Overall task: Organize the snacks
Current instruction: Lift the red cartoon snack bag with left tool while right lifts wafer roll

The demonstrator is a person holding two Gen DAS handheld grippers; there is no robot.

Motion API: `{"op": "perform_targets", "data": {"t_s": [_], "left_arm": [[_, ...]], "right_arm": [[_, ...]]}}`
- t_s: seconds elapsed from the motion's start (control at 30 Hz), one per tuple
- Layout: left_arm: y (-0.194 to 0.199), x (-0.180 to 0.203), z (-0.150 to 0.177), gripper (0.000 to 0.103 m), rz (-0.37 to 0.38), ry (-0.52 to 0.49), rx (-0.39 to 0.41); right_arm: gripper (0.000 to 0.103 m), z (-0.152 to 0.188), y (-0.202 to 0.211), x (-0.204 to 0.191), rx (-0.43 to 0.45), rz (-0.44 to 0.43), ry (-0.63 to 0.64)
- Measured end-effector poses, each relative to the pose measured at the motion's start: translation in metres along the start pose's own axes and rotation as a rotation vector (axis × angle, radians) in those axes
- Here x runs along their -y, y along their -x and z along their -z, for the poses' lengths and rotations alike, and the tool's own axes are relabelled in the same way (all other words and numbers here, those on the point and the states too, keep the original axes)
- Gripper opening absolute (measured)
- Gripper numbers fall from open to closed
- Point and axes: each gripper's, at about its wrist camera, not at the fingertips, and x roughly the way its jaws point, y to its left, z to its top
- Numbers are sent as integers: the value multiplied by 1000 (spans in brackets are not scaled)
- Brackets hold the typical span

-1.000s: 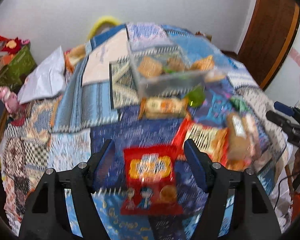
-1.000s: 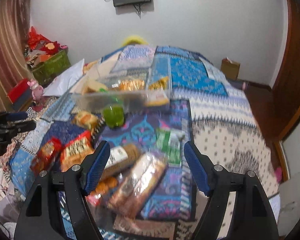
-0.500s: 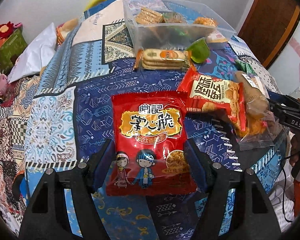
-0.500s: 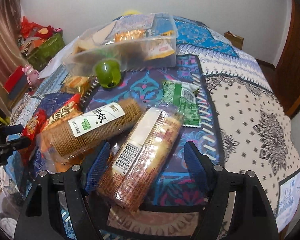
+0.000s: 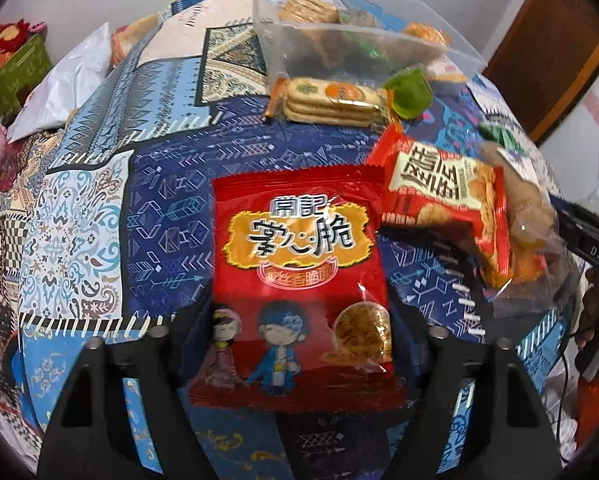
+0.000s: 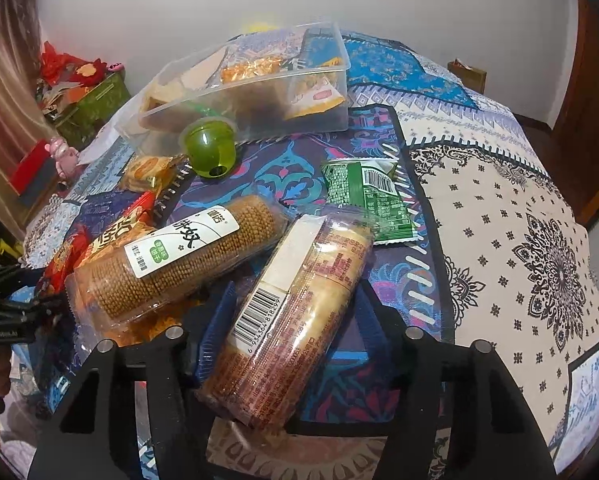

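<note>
Both grippers were held spread, the left gripper (image 5: 299, 320) around the red bag (image 5: 299, 280), the right gripper (image 6: 291, 320) around the roll (image 6: 287, 320), seemingly for pickup toward the bin (image 6: 339, 92) at upper centre.

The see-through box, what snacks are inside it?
Inside the clear box: square crackers, an orange-wrapped snack and a yellow packet. Its cloudy wall hides whatever lies at the bottom.

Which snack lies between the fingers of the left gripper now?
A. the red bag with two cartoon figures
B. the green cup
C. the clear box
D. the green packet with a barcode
A: the red bag with two cartoon figures lies between the open fingers of the left gripper.
</note>
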Motion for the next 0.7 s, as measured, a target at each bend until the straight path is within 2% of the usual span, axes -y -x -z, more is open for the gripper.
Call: {"op": "perform_targets", "data": {"t_s": [0.2, 0.37, 0.7], "left_arm": [[12, 0, 0, 67, -19, -28, 40], [35, 3, -7, 67, -23, -33, 109], [66, 13, -42, 67, 15, -7, 224]], "right_arm": [[47, -1, 9, 4, 23, -19, 4], [46, -2, 17, 4, 46, -27, 5], [41, -23, 35, 5, 119, -37, 7]]}}
